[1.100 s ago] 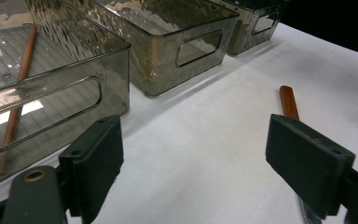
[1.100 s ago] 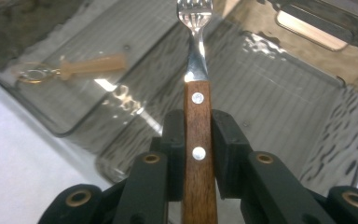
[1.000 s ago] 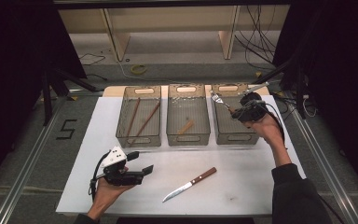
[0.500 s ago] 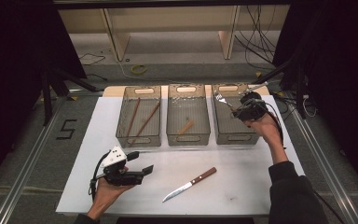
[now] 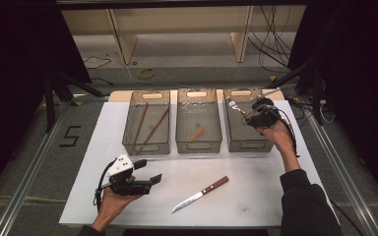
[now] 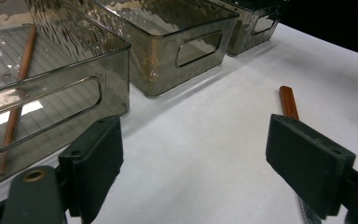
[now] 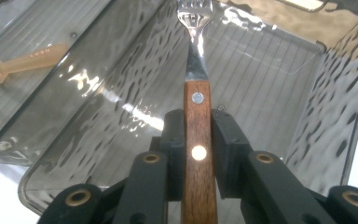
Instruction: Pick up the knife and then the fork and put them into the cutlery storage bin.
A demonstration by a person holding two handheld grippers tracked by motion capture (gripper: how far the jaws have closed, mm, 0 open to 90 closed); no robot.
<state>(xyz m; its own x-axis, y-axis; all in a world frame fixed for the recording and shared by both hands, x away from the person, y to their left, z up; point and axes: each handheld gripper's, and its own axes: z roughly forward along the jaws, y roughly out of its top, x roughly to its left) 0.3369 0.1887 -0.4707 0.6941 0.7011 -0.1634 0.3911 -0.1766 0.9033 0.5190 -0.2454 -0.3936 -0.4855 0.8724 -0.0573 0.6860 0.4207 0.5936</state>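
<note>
1. Three bins stand side by side at the far edge of the worktop (image 5: 275,196); the left bin (image 5: 146,142) holds two sticks (image 5: 147,125); the middle bin (image 5: 198,142) holds a small peg (image 5: 195,134).
2. The right tool (image 5: 248,116) hangs over the right bin (image 5: 241,142), clamping a fork (image 5: 234,105).
3. A knife (image 5: 200,194) lies near the front edge, right of the left tool (image 5: 152,174).

A staged recording bay in a lab or workshop is seen, not a home kitchen. A white table (image 5: 275,196) is set on a bare grey floor between metal rails (image 5: 24,189); a "5" (image 5: 70,136) is marked on the floor left of the left gripper (image 5: 150,181). Black curtains (image 5: 15,59) are hung at both sides. Loose cables (image 5: 275,44) and a roll of tape (image 5: 146,73) are left on the floor beyond the right gripper (image 5: 248,118), before a plain wooden frame (image 5: 120,34).
</note>
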